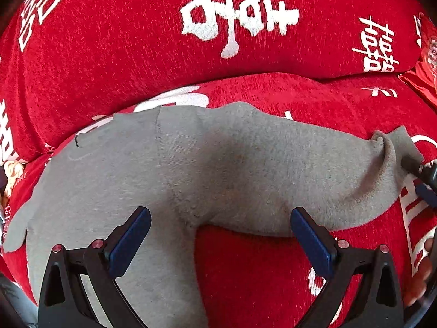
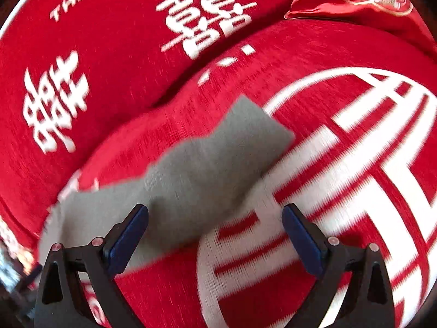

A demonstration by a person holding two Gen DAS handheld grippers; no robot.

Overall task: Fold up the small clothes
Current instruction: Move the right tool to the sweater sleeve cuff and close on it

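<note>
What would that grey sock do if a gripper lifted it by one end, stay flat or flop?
The grey sock would probably flop: it is soft knit, already bent and curled up at one end. It looks light, lying thin on the red cushion. Its fuzzy surface likely grips rather than slips, though it may drag along the textured fabric.

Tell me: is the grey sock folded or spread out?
Spread out: the grey sock lies flat, full length, on the red cushion; only its far end curls.
</note>
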